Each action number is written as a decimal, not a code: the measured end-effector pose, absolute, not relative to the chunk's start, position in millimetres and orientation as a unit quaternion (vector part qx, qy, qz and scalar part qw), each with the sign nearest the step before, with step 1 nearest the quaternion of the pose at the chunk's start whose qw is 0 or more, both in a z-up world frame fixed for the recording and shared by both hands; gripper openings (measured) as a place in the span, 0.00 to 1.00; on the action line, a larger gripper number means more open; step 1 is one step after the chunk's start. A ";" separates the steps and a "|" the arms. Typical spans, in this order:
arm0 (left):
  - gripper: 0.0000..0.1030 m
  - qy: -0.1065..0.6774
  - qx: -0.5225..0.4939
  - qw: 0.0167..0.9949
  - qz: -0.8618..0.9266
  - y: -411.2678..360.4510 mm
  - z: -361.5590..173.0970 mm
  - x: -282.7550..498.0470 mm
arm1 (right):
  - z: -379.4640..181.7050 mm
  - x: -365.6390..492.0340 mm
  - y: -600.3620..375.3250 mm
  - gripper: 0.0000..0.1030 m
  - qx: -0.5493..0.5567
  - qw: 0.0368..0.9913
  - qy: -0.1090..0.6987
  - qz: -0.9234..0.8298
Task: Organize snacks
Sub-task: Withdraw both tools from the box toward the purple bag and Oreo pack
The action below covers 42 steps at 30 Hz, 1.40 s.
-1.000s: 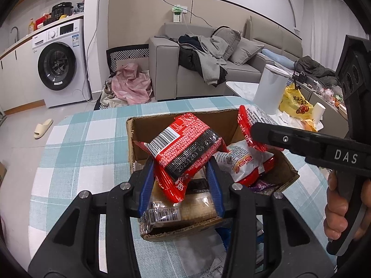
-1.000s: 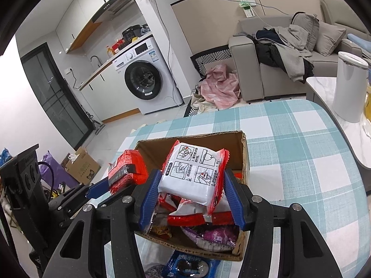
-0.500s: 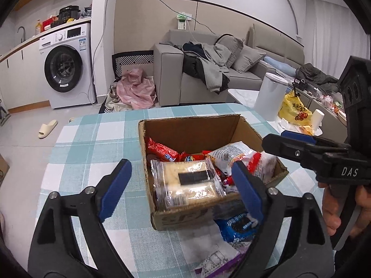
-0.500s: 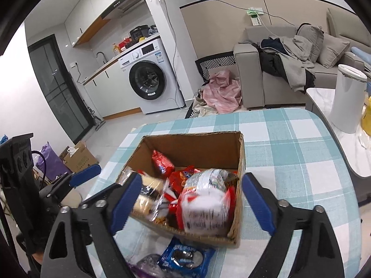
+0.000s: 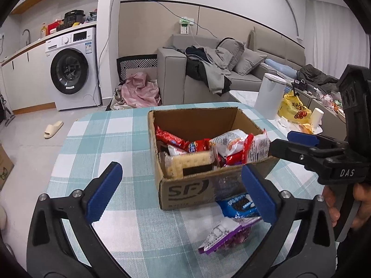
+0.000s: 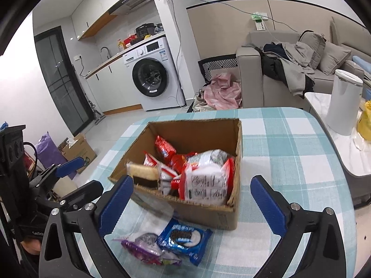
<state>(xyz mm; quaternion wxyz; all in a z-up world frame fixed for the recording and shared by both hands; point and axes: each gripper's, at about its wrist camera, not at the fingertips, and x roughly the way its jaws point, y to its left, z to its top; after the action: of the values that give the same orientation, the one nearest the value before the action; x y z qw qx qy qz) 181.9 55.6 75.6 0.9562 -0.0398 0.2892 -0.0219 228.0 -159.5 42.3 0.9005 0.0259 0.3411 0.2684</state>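
Two packets (image 6: 176, 243) lie between right gripper's (image 6: 192, 206) spread fingers.

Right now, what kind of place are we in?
Most likely a small home apartment with kitchen and living area in one room: a washing machine under a counter, a grey sofa piled with clothes, and a checked tablecloth.

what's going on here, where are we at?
A person with a handheld gripper in each hand is sorting snacks into a cardboard box on the checked table. Both the left gripper and the right gripper are open and empty, hovering just short of the box. Several packets are in the box; a blue cookie pack and a purple packet lie on the table in front.
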 end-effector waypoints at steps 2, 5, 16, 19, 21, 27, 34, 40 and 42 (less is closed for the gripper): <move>0.99 0.290 -0.041 0.956 -0.022 55.7 71.9 174.9 | 39.3 223.1 -160.0 0.99 0.020 0.901 0.341 0.266; 0.99 0.295 -0.041 0.954 -0.020 53.9 66.7 167.5 | 34.8 216.2 -161.1 0.99 0.018 0.901 0.342 0.266; 0.99 0.317 -0.033 0.947 -0.029 41.7 42.4 152.0 | 10.9 193.7 -170.4 0.99 0.017 0.895 0.366 0.256; 0.99 0.324 -0.032 0.945 -0.030 38.7 36.8 150.5 | 4.9 188.8 -172.9 0.99 0.018 0.892 0.371 0.257; 0.99 0.329 -0.036 0.943 -0.032 37.4 32.6 149.2 | 1.7 188.8 -172.5 0.99 0.013 0.890 0.378 0.254; 0.99 0.344 -0.030 0.938 -0.040 30.2 22.0 146.2 | -7.1 192.7 -172.1 1.00 -0.001 0.886 0.394 0.244; 0.99 0.365 -0.024 0.928 -0.068 18.8 11.6 147.5 | -21.0 201.2 -175.4 1.00 -0.010 0.879 0.418 0.230; 0.99 0.390 -0.024 0.919 -0.059 12.3 -3.9 155.1 | -37.5 207.3 -172.1 1.00 -0.023 0.869 0.440 0.227; 0.99 0.397 -0.020 0.915 -0.063 9.0 -8.7 157.4 | -42.5 208.0 -169.2 1.00 -0.025 0.866 0.445 0.229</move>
<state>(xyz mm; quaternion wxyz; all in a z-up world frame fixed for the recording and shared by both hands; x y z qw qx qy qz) 157.4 9.0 -8.7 0.9155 -0.0199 0.3969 -0.0630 208.0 -169.2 -42.5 0.8656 -0.0251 0.4447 0.2287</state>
